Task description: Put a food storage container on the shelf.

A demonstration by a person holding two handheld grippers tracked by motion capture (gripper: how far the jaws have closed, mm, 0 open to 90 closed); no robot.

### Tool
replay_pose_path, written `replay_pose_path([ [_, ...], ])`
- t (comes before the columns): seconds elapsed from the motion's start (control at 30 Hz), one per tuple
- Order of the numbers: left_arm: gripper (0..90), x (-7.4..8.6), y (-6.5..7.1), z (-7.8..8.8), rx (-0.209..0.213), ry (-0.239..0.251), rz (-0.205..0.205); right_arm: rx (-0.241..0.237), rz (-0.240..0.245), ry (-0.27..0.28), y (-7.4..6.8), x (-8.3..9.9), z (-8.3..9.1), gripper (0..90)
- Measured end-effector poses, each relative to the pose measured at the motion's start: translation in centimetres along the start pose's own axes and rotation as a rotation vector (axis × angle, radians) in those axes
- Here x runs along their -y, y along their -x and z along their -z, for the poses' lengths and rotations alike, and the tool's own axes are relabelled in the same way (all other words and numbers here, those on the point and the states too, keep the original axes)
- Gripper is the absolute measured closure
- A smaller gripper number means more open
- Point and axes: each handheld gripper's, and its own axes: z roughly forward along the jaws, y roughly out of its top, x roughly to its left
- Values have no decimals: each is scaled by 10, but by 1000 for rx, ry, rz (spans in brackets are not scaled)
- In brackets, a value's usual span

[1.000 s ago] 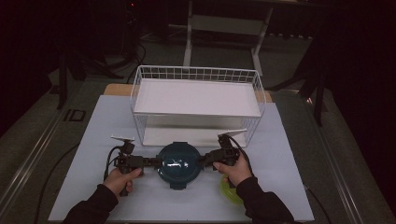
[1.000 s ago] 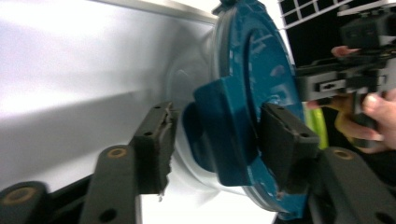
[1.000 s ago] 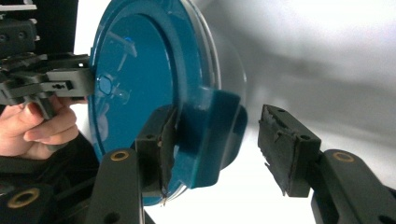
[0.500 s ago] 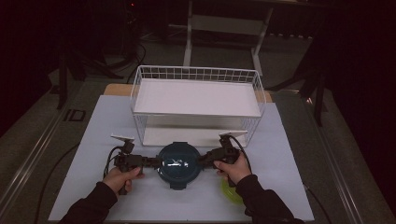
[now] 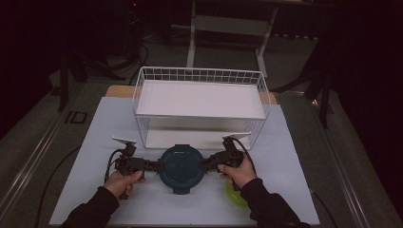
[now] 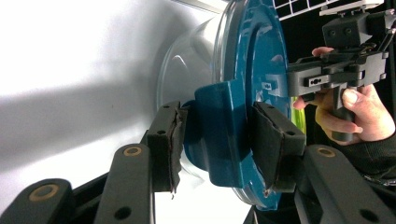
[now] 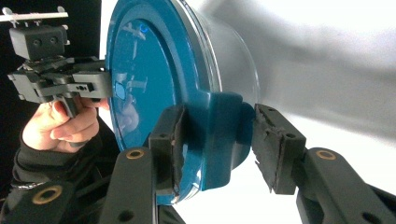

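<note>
A round clear container with a dark blue lid (image 5: 181, 166) stands on the white table near the front edge. My left gripper (image 5: 159, 166) reaches in from the left. Its jaws have just been closing, and its pads (image 6: 173, 140) now press on the lid's left clip (image 6: 219, 126). My right gripper (image 5: 205, 164) comes in from the opposite side. Its jaws have also just been closing, around the right clip (image 7: 224, 135), with its pads (image 7: 175, 135) against it. A hand holds each gripper.
A white wire rack (image 5: 199, 99) with a flat white shelf stands just behind the container. A yellow-green object (image 5: 235, 197) lies partly under the right forearm. The white table top (image 5: 95, 142) has free room at the left and right.
</note>
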Motion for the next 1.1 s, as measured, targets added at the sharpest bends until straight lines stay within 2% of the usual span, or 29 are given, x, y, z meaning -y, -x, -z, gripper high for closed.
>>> replay_pose_path([
  [0.23,550,4,4,3,-10,4,11,5,13,13,-3,2,1,548],
  [0.37,553,6,5,4,-9,-5,18,27,45,16,-10,2,2,548],
  [0.57,556,7,11,7,-7,-2,2,31,62,22,-15,5,8,548],
  [0.83,559,2,27,15,-6,14,-26,28,101,45,-27,5,20,549],
  [1.1,561,-1,46,22,-17,31,-50,20,114,68,-37,8,32,549],
])
